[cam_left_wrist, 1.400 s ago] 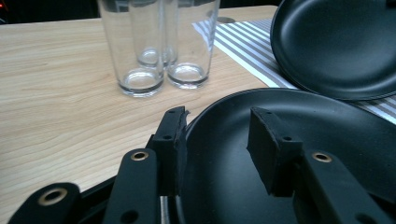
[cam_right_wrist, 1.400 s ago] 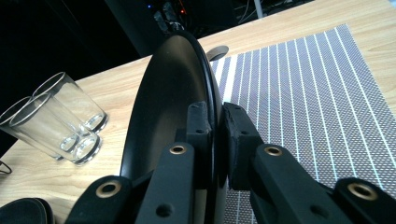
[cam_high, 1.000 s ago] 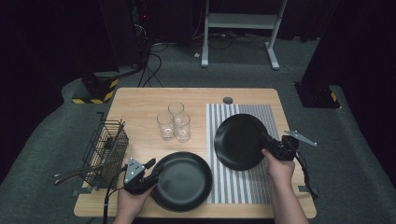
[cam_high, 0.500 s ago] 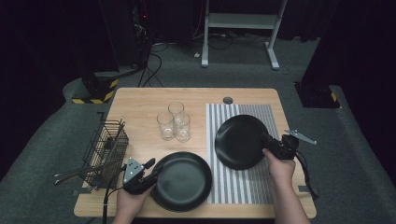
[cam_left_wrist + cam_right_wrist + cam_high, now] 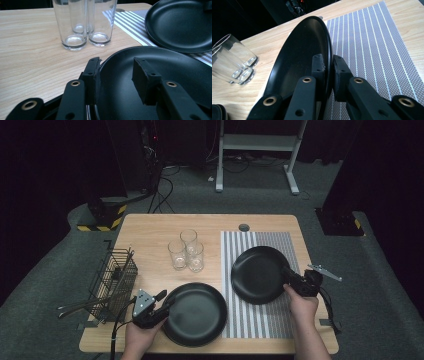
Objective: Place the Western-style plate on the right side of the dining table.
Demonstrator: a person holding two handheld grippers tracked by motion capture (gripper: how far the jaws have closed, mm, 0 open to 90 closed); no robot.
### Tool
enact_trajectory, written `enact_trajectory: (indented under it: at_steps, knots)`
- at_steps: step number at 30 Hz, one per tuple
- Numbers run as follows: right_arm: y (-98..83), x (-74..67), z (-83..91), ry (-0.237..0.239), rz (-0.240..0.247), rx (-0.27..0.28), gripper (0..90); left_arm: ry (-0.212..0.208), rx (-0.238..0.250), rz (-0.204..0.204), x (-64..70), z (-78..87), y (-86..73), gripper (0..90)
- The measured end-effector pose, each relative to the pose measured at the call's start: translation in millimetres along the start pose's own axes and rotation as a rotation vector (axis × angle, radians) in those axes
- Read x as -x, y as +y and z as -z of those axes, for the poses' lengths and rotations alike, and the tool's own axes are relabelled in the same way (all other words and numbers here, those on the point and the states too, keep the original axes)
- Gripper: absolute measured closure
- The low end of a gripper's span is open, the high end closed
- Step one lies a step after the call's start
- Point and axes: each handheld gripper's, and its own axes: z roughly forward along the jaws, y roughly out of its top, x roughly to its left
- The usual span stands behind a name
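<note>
Three clear drinking glasses [image 5: 186,252] stand upright in a tight cluster near the middle of the light wooden counter [image 5: 150,232], touching or nearly touching one another. A black wire basket [image 5: 114,276] sits at the counter's left edge with metal utensils [image 5: 80,304] sticking out over the side. A small round grey grommet [image 5: 244,227] lies near the far edge. Beyond, a white metal frame [image 5: 257,145] stands on the dark floor.

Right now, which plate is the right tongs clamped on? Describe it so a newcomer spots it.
Start at the grey striped placemat on the right half of the wooden table. The lifted black plate above it is tilted, its rim pinched by the right tongs. The other black plate lies flat on bare wood.
</note>
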Motion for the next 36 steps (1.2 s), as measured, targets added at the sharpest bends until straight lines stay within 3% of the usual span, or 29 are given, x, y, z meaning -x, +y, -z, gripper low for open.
enact_trajectory:
  at_steps: [36]
  knots:
    - [-19.1,38.6,1.8,-0.034,-0.099,-0.071,80.4,-0.003,-0.024,0.000,-1.4,-4.6,-2.9,57.9]
